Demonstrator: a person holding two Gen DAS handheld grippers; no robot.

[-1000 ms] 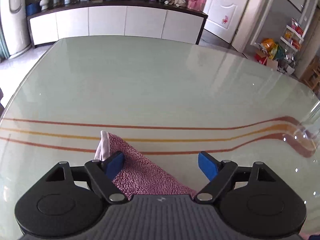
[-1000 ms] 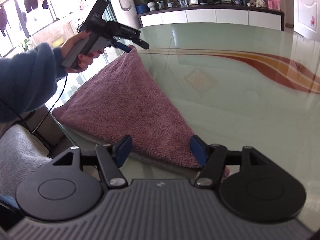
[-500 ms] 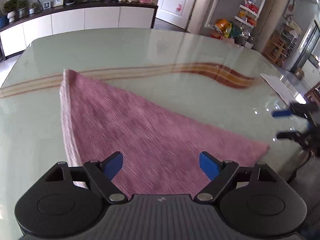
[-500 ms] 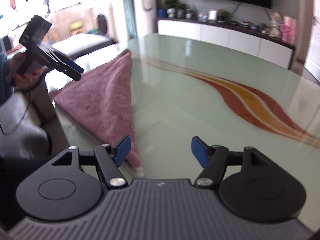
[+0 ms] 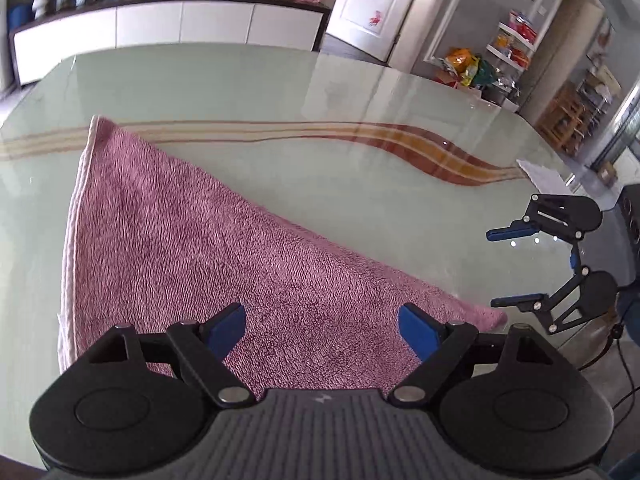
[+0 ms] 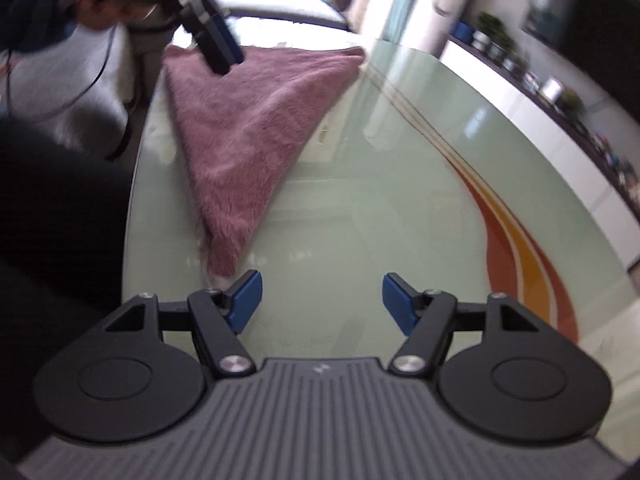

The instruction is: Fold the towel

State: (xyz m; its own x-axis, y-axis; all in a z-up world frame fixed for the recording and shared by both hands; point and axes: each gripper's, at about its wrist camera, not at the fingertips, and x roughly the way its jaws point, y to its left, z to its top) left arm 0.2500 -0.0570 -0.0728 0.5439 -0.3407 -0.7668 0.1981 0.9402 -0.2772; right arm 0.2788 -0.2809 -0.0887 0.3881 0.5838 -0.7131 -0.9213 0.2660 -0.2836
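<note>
Left wrist view looks down over the pink towel (image 5: 208, 264), which lies flat on the pale green glass tabletop (image 5: 320, 92) folded into a triangle, one point at the far left by the orange and red stripes (image 5: 440, 156), another at the near right edge. Only this view shows the white door (image 5: 372, 8), the sideboard (image 5: 168, 24) and a sheet of paper (image 5: 544, 176) at the tabletop's right rim. It also shows the right gripper (image 5: 496, 268) from the side, just beyond the towel's right point, its blue fingers (image 5: 508, 234) spread and nothing between them. The left gripper (image 5: 320, 328) hovers over the towel with its fingers (image 5: 224, 328) wide apart, gripping nothing

Right wrist view, somewhat blurred, alone shows the person's hand (image 6: 100, 0) and blue sleeve (image 6: 32, 4) holding the left gripper (image 6: 218, 48) above the towel's (image 6: 248, 120) far edge. Here the right gripper (image 6: 320, 302) has its fingers (image 6: 246, 300) apart over bare glass, the towel's near point just beside the left finger; whether they touch I cannot tell
</note>
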